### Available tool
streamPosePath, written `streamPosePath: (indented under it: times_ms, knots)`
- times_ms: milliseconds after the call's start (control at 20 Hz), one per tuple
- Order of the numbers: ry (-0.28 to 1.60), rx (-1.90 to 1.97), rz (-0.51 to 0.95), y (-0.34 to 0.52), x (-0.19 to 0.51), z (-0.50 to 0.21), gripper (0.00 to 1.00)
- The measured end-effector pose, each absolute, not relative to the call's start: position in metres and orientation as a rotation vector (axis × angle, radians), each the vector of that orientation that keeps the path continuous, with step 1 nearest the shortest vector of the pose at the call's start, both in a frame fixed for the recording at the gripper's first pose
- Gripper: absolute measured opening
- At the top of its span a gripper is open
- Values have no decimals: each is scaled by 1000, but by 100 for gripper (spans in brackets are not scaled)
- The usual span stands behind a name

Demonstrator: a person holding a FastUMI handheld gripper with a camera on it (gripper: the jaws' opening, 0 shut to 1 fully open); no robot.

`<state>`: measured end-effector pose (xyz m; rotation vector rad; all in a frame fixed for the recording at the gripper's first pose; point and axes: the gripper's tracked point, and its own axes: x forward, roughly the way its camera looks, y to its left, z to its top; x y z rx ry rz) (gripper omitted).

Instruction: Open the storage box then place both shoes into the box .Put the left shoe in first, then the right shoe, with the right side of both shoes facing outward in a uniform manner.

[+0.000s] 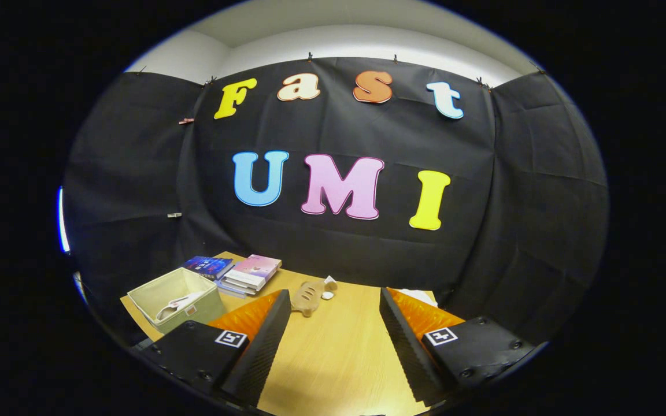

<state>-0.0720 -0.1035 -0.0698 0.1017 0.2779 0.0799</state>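
wooden table (333, 346) bears fabric bin (177, 297) holding pale item; gripper (333, 341) open.

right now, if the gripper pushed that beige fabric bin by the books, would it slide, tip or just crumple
The bin looks soft-walled, so its side would probably dent first. Holding little, it seems light and likely to slide on the smooth table. Low and wide, it seems unlikely to tip. The gripper is open, empty.

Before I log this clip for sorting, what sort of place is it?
Likely a recording booth: black cloth wall, a wooden table with a fabric storage box and stacked books. The gripper is open.
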Motion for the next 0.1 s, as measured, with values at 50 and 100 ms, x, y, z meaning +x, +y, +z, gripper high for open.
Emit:
streamPosePath:
  times_ms: [50, 100]
  knots:
    - [275, 95, 85, -101, -71, -69, 95]
    - [271, 91, 91, -99, -71, -69, 95]
